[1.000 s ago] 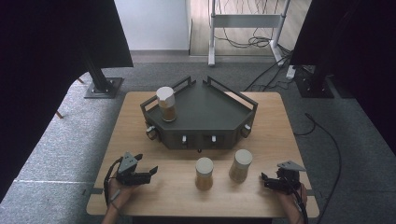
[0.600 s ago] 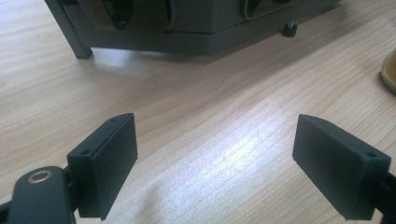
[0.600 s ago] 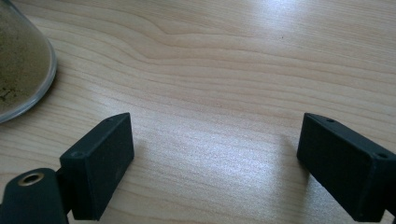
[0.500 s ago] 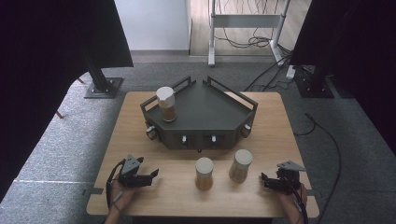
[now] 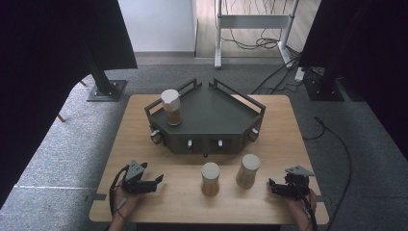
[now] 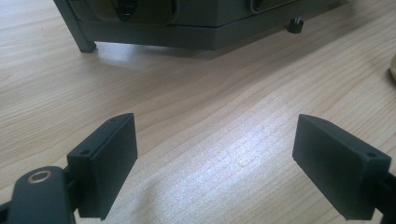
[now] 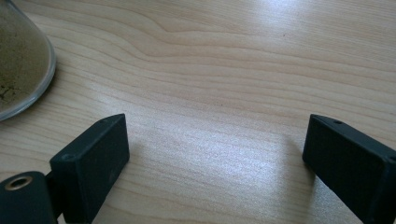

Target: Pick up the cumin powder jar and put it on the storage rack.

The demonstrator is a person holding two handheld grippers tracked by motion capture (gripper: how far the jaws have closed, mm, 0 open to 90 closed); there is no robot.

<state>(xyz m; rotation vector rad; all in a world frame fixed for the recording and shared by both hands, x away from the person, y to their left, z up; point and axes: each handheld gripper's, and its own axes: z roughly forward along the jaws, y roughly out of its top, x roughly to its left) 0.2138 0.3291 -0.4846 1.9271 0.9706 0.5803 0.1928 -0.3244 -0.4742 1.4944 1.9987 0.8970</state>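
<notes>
Left tongs (image 5: 156, 181): rest low on the bench (image 5: 144, 144) at the near left corner, jaws spread wide with bare wood between them, holding nothing.
Right tongs (image 5: 272, 185): sit at the near right corner, jaws have just been opening and stand wide, nothing between them.
Nearest jar (image 5: 248, 171): upright on the bench just beside the right tongs, probably the next pick since those jaws face it.
Second jar (image 5: 210, 178): stands near it, between the two tongs.
Third jar (image 5: 171, 107): already up on the dark tray (image 5: 216, 110), at its left corner.
Right gripper view: catches the rounded glass base of the nearest jar (image 7: 21, 60) close by its jaw.
Left gripper view: looks under the tray's front edge (image 6: 187, 28), showing a leg and a small knob.
</notes>
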